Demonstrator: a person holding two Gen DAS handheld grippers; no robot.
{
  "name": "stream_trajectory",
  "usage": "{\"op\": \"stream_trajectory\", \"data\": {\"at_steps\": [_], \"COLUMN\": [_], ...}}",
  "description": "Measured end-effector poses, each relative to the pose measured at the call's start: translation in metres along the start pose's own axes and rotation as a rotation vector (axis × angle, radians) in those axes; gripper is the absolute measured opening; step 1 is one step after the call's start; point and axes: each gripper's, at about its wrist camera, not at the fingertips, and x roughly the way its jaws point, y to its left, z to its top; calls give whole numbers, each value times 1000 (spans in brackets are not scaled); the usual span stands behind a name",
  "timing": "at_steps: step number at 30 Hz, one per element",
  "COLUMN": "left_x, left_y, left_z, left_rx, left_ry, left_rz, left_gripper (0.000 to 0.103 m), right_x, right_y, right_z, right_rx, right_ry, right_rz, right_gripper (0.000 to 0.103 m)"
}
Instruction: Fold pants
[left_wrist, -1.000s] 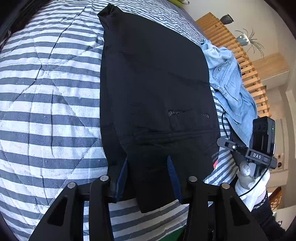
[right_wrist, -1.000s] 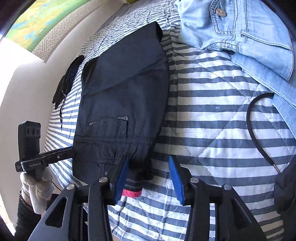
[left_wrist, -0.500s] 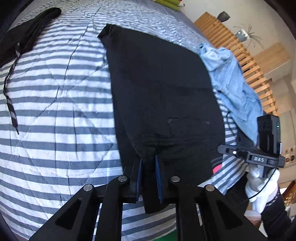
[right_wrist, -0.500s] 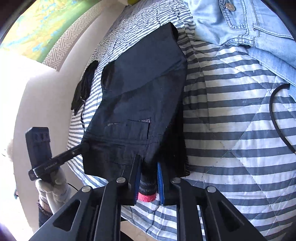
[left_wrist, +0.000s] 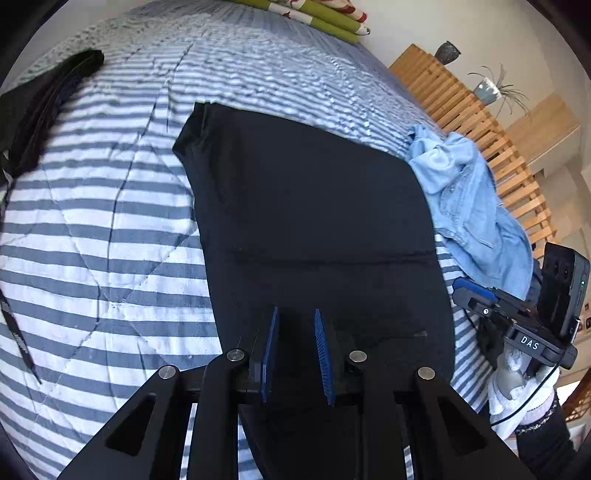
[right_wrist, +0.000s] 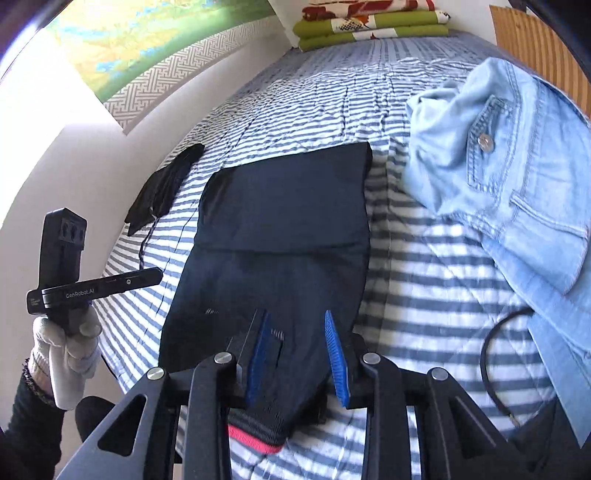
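Two grippers hover over a pair of dark pants (left_wrist: 314, 206) that lies on a bed with a blue-and-white striped quilt (left_wrist: 103, 221). The pants are folded, with an upper layer lying across the far half and ending in a straight crosswise edge about midway. In the left wrist view the left gripper (left_wrist: 295, 350) sits above the near end of the pants with its jaws apart, the blue pads on either side of a strip of dark cloth but not pressing on it. In the right wrist view the right gripper (right_wrist: 299, 354) is likewise over the near end, jaws apart, with the waistband and its red-edged elastic band (right_wrist: 255, 439) showing just below the pads. Whether either gripper touches the cloth, I cannot tell. A light blue denim garment (right_wrist: 509, 177) lies in a heap on the quilt to the right of the pants, just beside their far right corner. A black cord (right_wrist: 487, 362) curves on the quilt near the denim. Another dark garment (right_wrist: 162, 188) lies near the left edge of the bed, well apart from the pants. Folded green bedding (right_wrist: 369, 29) is stacked at the far end of the bed. Each view shows the other gripper's handle held in a white-gloved hand (right_wrist: 66, 343). A slatted wooden frame (left_wrist: 480, 122) runs along the right side of the bed.
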Motion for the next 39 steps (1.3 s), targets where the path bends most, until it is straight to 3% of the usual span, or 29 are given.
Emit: {"op": "stream_trajectory", "data": {"at_steps": [2, 4, 6, 9, 10, 11, 13, 15, 22, 24, 25, 26, 28, 29, 32, 33, 36, 38, 39], "left_x": [22, 22, 15, 2, -3, -6, -9, -8, 21, 28, 31, 38, 42, 44, 41, 39, 36, 37, 37], "left_y": [11, 11, 16, 21, 26, 31, 43, 56, 86, 86, 84, 81, 75, 72, 74, 74, 71, 71, 71], "left_z": [-5, -2, 1, 16, 23, 32, 54, 75, 122, 128, 130, 134, 135, 134, 134, 135, 137, 137, 138], "left_rx": [-3, 9, -3, -6, -6, -19, -67, -120, -261, -249, -237, -221, -168, -149, -141, -146, -139, -141, -149], "left_ry": [35, 28, 36, 6, -21, -42, -70, -100, -89, -95, -92, -82, -83, -83, -83, -84, -93, -90, -90], "left_rz": [10, -4, -23, -26, -12, -6, -8, 21, -39, -52, -58, -63, 1, 6, -16, -25, -20, -16, -20], "left_gripper": [12, 12, 14, 42, 54, 59, 60, 68, 72, 71, 63, 40, 31, 23, 14, 13, 11, 11, 10], "right_x": [24, 51, 55, 46, 37, 30, 21, 20, 68, 81, 86, 91, 102, 104, 109, 109, 110, 108, 108], "right_y": [-5, -11, -7, -9, -17, -25, -40, -56, -105, -114, -119, -122, -122, -119, -103, -95, -77, -78, -79], "right_z": [7, 4, 2, 13, 19, 24, 39, 58, 117, 126, 128, 129, 133, 134, 128, 126, 125, 131, 134], "right_rx": [13, 23, -57, -91, -60, -35, -1, 39, 230, 267, 282, 297, 319, 319, 270, 234, 150, 167, 182], "right_ry": [27, 97, 93, 141, 126, 104, 48, 9, 34, 31, 29, 31, 43, 46, 73, 82, 81, 78, 75], "right_rz": [-13, -21, -64, -17, 23, 40, 11, -18, 94, 118, 135, 156, 188, 205, 242, 217, 152, 166, 164], "right_gripper": [28, 28, 28, 28, 28, 30, 39, 46, 48, 48, 48, 48, 48, 48, 48, 45, 17, 7, 7]}}
